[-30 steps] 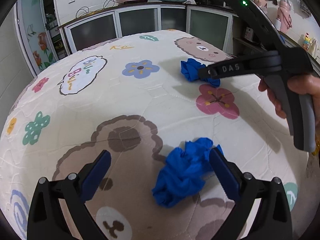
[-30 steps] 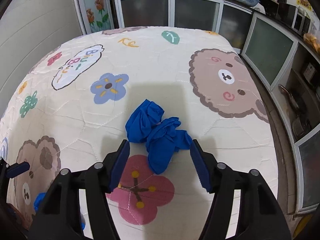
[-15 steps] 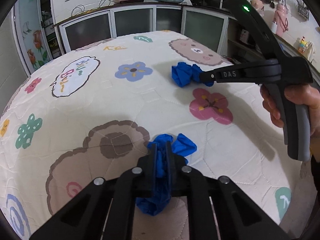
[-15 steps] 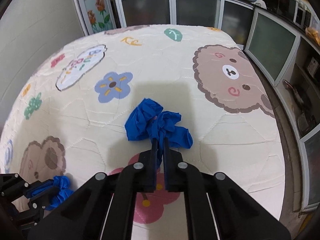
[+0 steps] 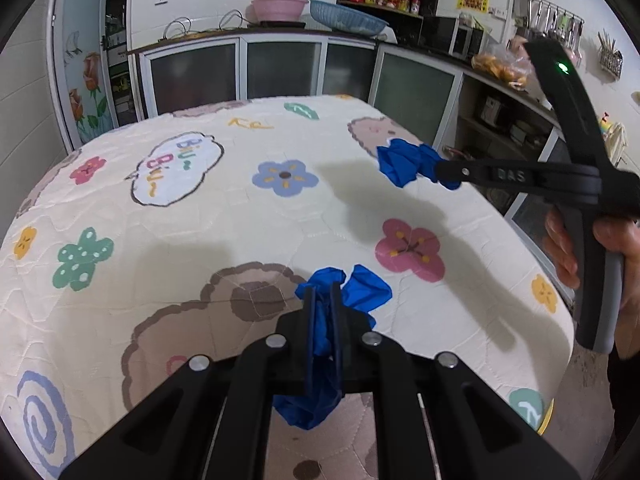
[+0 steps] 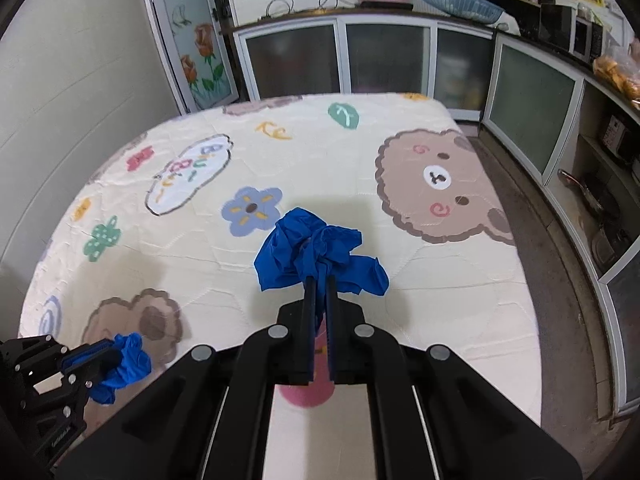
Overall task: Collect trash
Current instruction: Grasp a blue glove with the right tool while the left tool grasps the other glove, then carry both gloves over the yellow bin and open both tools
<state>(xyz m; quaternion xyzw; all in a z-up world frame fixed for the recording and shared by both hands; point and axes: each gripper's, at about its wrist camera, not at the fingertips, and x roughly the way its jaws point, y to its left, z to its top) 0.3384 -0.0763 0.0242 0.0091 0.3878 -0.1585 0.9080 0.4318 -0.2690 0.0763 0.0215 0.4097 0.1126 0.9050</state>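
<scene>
My left gripper (image 5: 322,292) is shut on a crumpled blue glove (image 5: 360,288) and holds it just above the cartoon-print table cover (image 5: 200,220). My right gripper (image 6: 319,280) is shut on a second crumpled blue glove (image 6: 304,248) and holds it lifted over the table. In the left wrist view the right gripper (image 5: 438,170) with its blue glove (image 5: 402,162) is at the right, held by a hand (image 5: 616,248). In the right wrist view the left gripper (image 6: 100,354) with its glove (image 6: 128,364) is at the lower left.
Glass-front cabinets (image 6: 340,56) run along the back and right side, with a pink basin (image 5: 278,4) and a blue basket (image 5: 348,18) on top. A bare floor strip (image 6: 540,260) lies right of the table. A flower-painted door (image 6: 196,56) stands at the back left.
Both grippers closed on their blue gloves and have since lifted them up off the table cover.
</scene>
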